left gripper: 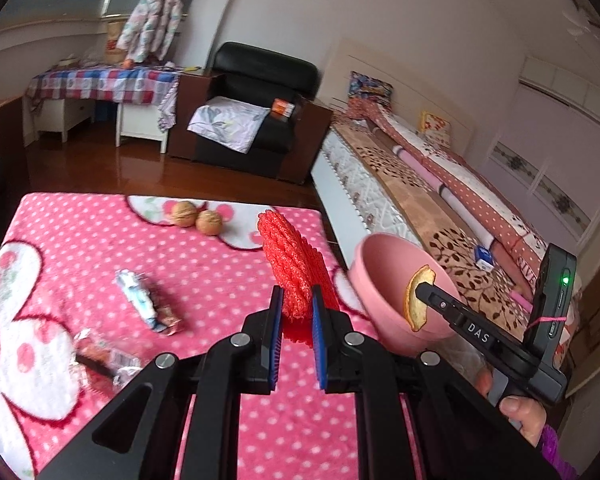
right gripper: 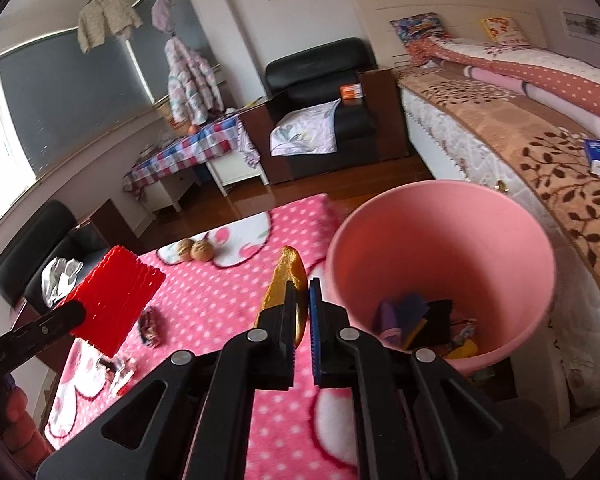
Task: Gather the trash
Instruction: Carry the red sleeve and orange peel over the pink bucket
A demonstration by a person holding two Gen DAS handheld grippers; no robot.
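You hold both grippers angled downward over the pink blanket, left gripper pinching red netting, right gripper pinching orange peel beside the pink bin.

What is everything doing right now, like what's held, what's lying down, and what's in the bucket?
Left tongs: shut on the red foam net.
Red foam net: held up off the blanket.
Right tongs: shut on the orange peel.
Orange peel: held beside the pink bucket.
Pink bucket: upright, some trash inside.
Two walnuts: resting on the blanket, touching.
Wrappers: lying loose on the blanket.
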